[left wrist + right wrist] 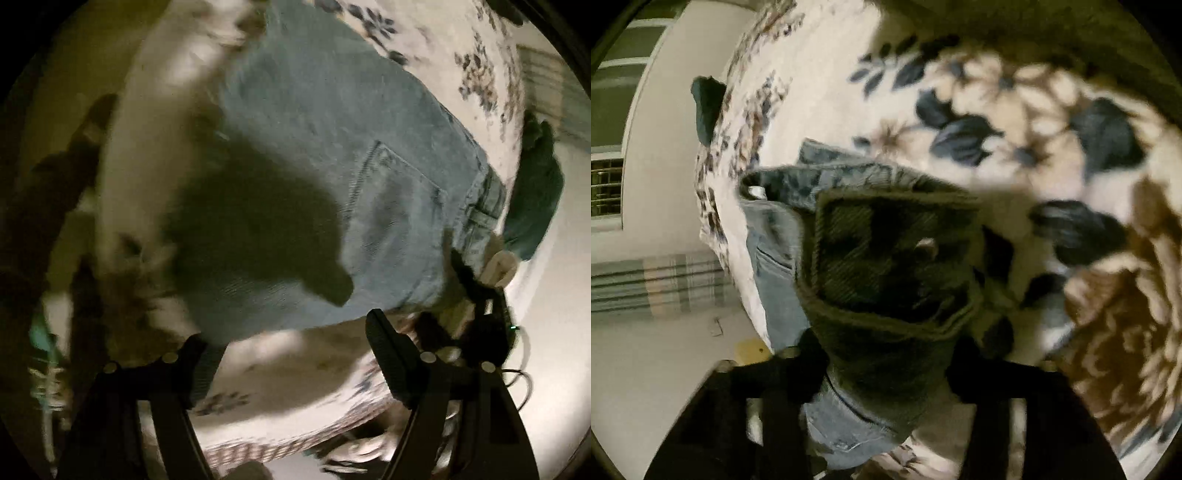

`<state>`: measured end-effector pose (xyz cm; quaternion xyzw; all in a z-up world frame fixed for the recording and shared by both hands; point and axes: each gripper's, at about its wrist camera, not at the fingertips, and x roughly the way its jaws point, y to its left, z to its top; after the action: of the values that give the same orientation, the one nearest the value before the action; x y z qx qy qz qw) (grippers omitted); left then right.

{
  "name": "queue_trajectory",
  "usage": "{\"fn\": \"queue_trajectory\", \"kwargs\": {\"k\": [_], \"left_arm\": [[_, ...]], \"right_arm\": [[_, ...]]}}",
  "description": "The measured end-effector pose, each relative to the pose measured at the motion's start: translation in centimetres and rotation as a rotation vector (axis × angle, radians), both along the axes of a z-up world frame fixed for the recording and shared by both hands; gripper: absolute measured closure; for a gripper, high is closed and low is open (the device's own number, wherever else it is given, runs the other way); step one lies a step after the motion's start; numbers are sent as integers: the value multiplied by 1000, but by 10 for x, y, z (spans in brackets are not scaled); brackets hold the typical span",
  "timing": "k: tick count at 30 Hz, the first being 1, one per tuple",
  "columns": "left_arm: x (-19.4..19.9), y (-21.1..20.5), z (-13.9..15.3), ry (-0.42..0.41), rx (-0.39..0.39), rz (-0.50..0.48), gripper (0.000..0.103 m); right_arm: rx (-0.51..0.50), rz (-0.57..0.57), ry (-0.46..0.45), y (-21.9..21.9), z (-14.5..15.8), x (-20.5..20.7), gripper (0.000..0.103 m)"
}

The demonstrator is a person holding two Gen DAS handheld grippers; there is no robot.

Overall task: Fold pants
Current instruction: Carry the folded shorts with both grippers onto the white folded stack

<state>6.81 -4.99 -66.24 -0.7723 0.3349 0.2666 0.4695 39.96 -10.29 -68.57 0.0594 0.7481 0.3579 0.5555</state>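
Note:
Light blue jeans (332, 155) lie spread on a floral bedspread (424, 48), back pocket up, waistband toward the right. My left gripper (291, 354) is open and empty, just above the near edge of the jeans. In the left wrist view the right gripper (476, 284) sits at the waistband corner. In the right wrist view my right gripper (886, 373) is shut on the jeans' waistband (886, 258), which bunches up in shadow between the fingers; the button (927, 245) shows.
The bed's floral cover (997, 122) fills most of both views. A dark green cloth (535, 192) lies at the bed's right edge, also showing in the right wrist view (707, 107). Beyond the edge are pale floor (646, 350) and a striped rug (657, 284).

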Motion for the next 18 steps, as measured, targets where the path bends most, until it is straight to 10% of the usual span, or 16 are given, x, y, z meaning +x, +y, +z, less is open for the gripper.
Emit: {"fn": "queue_trajectory", "kwargs": {"k": [8,10,12,18], "left_arm": [[4,12,-44,27,-72,240,29],[-1,12,-48,33,-93,295,33],[-1,18,-45,26,-69,287,65],[7,51,-2,0,145,75,79]], "right_arm": [[52,57,59,16,-19,6,24],[53,32,5,12,-15,5,41],[53,11,-9,7,-14,4,59],[85,-106,10,-18,13,-15,70]]}}
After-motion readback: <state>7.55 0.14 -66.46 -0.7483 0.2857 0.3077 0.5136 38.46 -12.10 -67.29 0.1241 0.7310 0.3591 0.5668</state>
